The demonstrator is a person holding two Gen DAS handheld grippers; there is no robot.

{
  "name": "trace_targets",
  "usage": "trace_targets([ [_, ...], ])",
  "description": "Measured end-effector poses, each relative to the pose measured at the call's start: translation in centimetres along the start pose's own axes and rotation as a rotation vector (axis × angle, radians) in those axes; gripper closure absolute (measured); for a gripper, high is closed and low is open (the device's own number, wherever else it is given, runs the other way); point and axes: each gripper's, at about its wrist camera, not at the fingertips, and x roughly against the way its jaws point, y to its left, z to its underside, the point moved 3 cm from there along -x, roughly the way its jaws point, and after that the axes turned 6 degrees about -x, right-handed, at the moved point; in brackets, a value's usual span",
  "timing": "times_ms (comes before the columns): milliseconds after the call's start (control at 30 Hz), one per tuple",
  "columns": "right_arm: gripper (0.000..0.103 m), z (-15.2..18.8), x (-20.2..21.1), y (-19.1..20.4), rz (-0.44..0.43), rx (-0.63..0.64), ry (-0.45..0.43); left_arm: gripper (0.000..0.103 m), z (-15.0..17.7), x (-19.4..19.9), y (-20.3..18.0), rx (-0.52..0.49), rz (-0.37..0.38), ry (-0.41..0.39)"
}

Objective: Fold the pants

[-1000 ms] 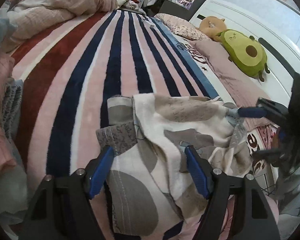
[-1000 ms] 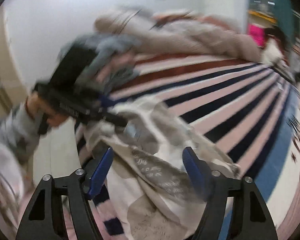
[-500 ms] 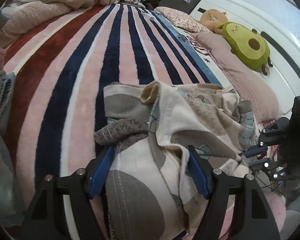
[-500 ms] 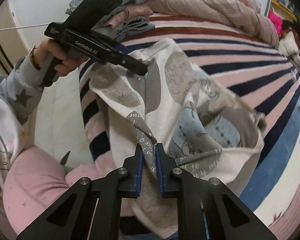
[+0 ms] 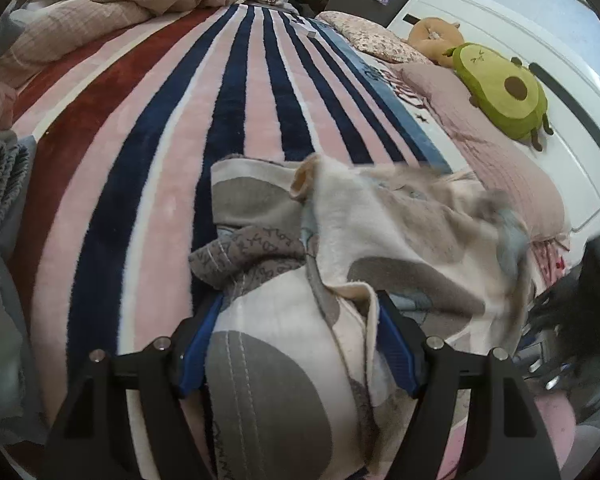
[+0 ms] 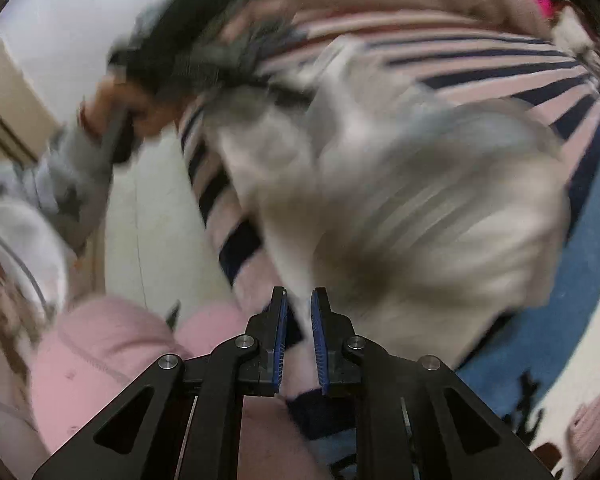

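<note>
At the far left of the left wrist view, a grey knitted garment [image 5: 2,184] lies at the edge of a bed, and a rumpled beige-pink duvet [image 5: 112,4] is heaped along the far left. The bed is covered by a plush striped blanket [image 5: 148,152] in pink, navy, white and dark red, its stripes running away toward the far end.

In the near centre, the pants [image 5: 360,248], cream fleece with grey and pale blue patches and scribbled lettering, lie crumpled on the blanket. The left gripper [image 5: 296,348] has its jaws spread wide, one blue-lined finger on each side of a cream and grey fold of the pants; the cloth lies between them but is not pinched.

To the right, a pink pillow [image 5: 496,168] lies along a white headboard [image 5: 540,56], with a green avocado plush toy [image 5: 500,88] and an orange plush [image 5: 432,36] at the far right. The near right edge of the pants is blurred, beside a dark blurred shape that cannot be made out.

The right wrist view is heavily blurred. On its left a hand [image 6: 120,108] in a grey sleeve grips the other dark tool. In the centre the pants [image 6: 420,200] rise as a pale smeared mass over the striped blanket [image 6: 520,92]. The right gripper [image 6: 299,344] has its jaws nearly closed on a narrow strip of the pants' cloth
</note>
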Motion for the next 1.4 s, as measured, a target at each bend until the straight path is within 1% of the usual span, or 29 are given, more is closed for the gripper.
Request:
trace_targets([
  [67,0.094,-0.5,0.7,0.3,-0.008,0.013,-0.035,0.033,-0.1,0.7,-0.1,0.000,0.005,-0.011],
  [167,0.094,-2.0,3.7,0.0,-0.045,-0.010,-0.149,0.033,-0.1,1.9,0.2,-0.010,-0.004,-0.027],
  [200,0.090,-2.6,4.8,-0.4,-0.043,-0.016,-0.188,0.033,-0.1,2.2,0.3,-0.007,-0.001,-0.031],
  [233,0.084,-3.2,5.7,-0.8,-0.031,-0.027,-0.224,0.033,-0.1,2.5,0.4,-0.003,0.004,-0.038],
  [267,0.081,-3.9,6.5,-1.4,-0.005,-0.048,-0.264,0.033,-0.2,2.9,0.5,0.000,0.009,-0.046],
  [300,0.077,-4.9,7.2,-2.3,0.037,-0.085,-0.316,0.033,-0.2,3.0,0.4,-0.002,0.008,-0.050],
  [367,0.072,-6.3,7.6,-3.7,0.138,-0.127,-0.367,0.033,-0.4,3.1,0.3,-0.008,0.000,-0.059],
  [400,0.065,-6.6,7.5,-4.1,0.203,-0.130,-0.373,0.033,-0.4,3.1,0.3,-0.004,-0.006,-0.060],
  [433,0.057,-6.9,7.0,-4.8,0.337,-0.138,-0.367,0.033,-0.4,3.1,0.5,0.003,-0.008,-0.058],
  [467,0.051,-6.9,6.5,-5.0,0.385,-0.145,-0.359,0.033,-0.3,3.0,0.5,0.008,-0.005,-0.056],
  [500,0.037,-6.6,6.0,-5.6,0.421,-0.168,-0.340,0.032,-0.2,2.8,0.6,0.014,0.002,-0.053],
  [533,0.029,-6.1,5.7,-6.2,0.430,-0.211,-0.323,0.029,-0.1,2.6,0.7,0.017,0.004,-0.049],
  [600,0.027,-4.5,5.3,-7.5,0.410,-0.307,-0.309,0.024,0.3,2.0,1.0,0.023,0.013,-0.027],
  [633,0.024,-3.7,5.3,-8.0,0.387,-0.351,-0.308,0.024,0.4,1.7,1.1,0.026,0.020,-0.015],
  [700,0.022,-1.7,4.9,-9.1,0.307,-0.456,-0.314,0.024,0.7,0.9,1.3,0.042,0.045,0.004],
  [767,0.022,-0.2,4.2,-10.3,0.176,-0.562,-0.318,0.024,0.7,0.4,1.5,0.053,0.067,0.009],
  [867,0.022,0.3,3.5,-11.1,0.097,-0.593,-0.324,0.024,0.6,0.0,1.4,0.050,0.091,0.010],
  [900,0.028,0.3,3.1,-11.1,0.065,-0.596,-0.315,0.024,0.6,-0.3,1.2,0.053,0.106,0.017],
  [933,0.044,0.3,2.7,-11.2,0.020,-0.606,-0.307,0.028,0.6,-0.6,1.0,0.057,0.124,0.019],
  [967,0.050,0.3,2.1,-11.1,-0.065,-0.622,-0.300,0.035,0.6,-0.9,0.7,0.064,0.147,0.022],
  [1000,0.051,0.1,1.6,-11.0,-0.099,-0.632,-0.294,0.046,0.6,-1.2,0.3,0.070,0.166,0.031],
  [1067,0.059,0.1,1.2,-10.6,-0.066,-0.617,-0.289,0.056,0.5,-1.6,-0.2,0.070,0.151,0.029],
  [1100,0.064,-0.2,1.3,-10.4,-0.060,-0.609,-0.294,0.065,0.4,-1.4,-0.4,0.069,0.144,0.022],
  [1133,0.069,-0.3,1.7,-10.2,-0.063,-0.608,-0.301,0.071,0.2,-1.1,-0.5,0.067,0.142,0.014],
  [1200,0.075,-0.9,2.6,-9.8,-0.074,-0.597,-0.324,0.078,-0.4,0.1,-1.0,0.040,0.138,-0.019],
  [1267,0.078,-1.5,3.9,-9.1,-0.076,-0.570,-0.350,0.081,-1.1,1.7,-1.7,0.009,0.138,-0.054],
  [1300,0.079,-2.1,4.6,-8.7,-0.080,-0.555,-0.362,0.082,-1.8,3.1,-2.2,-0.011,0.139,-0.088],
  [1367,0.080,-3.7,6.3,-7.6,-0.106,-0.523,-0.399,0.082,-2.9,5.5,-2.6,-0.045,0.129,-0.135],
  [1400,0.080,-4.9,7.4,-6.7,-0.115,-0.498,-0.417,0.083,-3.8,7.5,-2.6,-0.067,0.118,-0.173],
])
